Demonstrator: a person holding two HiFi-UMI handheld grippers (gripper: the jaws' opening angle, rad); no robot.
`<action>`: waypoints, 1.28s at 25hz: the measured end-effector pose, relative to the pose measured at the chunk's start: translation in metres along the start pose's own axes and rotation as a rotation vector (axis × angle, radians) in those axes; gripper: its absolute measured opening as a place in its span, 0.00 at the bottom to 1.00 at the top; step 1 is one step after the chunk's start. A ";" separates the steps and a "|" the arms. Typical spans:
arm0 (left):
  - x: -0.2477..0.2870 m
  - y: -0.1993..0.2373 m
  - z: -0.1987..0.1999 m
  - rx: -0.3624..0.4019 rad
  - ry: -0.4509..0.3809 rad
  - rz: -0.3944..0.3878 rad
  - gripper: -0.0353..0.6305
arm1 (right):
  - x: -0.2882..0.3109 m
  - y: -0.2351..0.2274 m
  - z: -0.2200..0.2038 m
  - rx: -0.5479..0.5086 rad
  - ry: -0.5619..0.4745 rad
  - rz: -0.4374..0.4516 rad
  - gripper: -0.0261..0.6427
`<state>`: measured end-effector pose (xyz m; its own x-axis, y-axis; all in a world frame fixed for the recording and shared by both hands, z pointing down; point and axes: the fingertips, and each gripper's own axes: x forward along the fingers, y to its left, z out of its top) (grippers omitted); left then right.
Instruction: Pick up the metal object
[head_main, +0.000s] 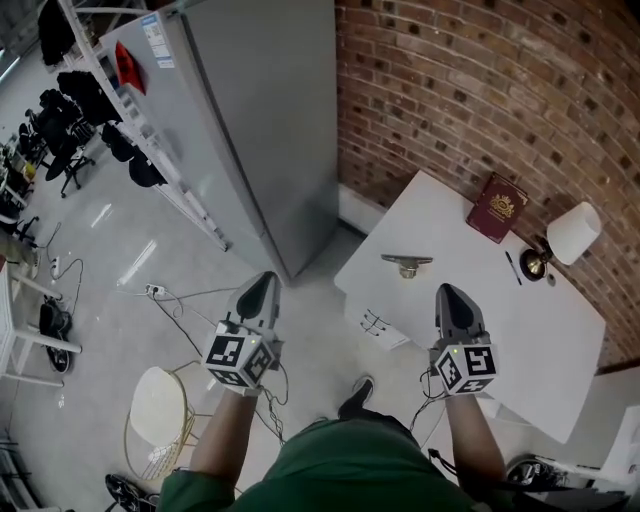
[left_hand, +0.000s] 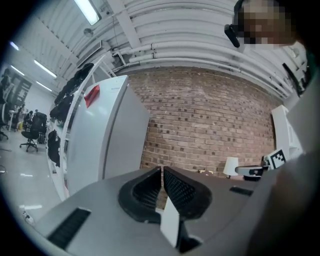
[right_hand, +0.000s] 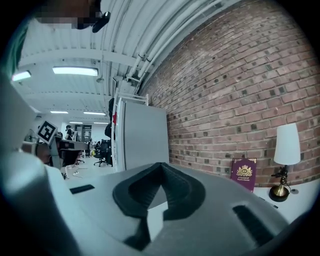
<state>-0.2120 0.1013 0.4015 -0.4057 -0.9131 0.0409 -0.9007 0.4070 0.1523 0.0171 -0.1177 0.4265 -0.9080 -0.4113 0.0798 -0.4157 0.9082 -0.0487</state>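
The right hand-held gripper is being held with its jaws together and nothing between them. The left hand-held gripper is likewise being held closed and empty, out over the floor. The metal object is lying on the counter, ahead of the right gripper and apart from it. In judgement, the jaws are best being opened before descent, with the object straddled squarely. No container is being shown on the counter.

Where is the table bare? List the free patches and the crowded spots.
Free: the white table's wide near half, between the metal object and the near edge. Crowded: the far side, where book, pen and lamp cluster.
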 end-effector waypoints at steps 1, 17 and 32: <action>0.010 0.004 0.006 0.001 -0.012 0.014 0.08 | 0.006 -0.008 0.001 0.001 -0.002 -0.004 0.05; 0.138 -0.009 -0.007 -0.009 0.032 -0.086 0.08 | 0.079 -0.085 -0.066 -0.151 0.183 -0.062 0.05; 0.255 0.006 -0.062 0.048 0.184 -0.326 0.08 | 0.136 -0.080 -0.177 -0.557 0.564 -0.050 0.09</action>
<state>-0.3117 -0.1309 0.4741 -0.0657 -0.9823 0.1756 -0.9858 0.0911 0.1407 -0.0637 -0.2327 0.6178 -0.6637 -0.4868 0.5679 -0.2325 0.8559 0.4619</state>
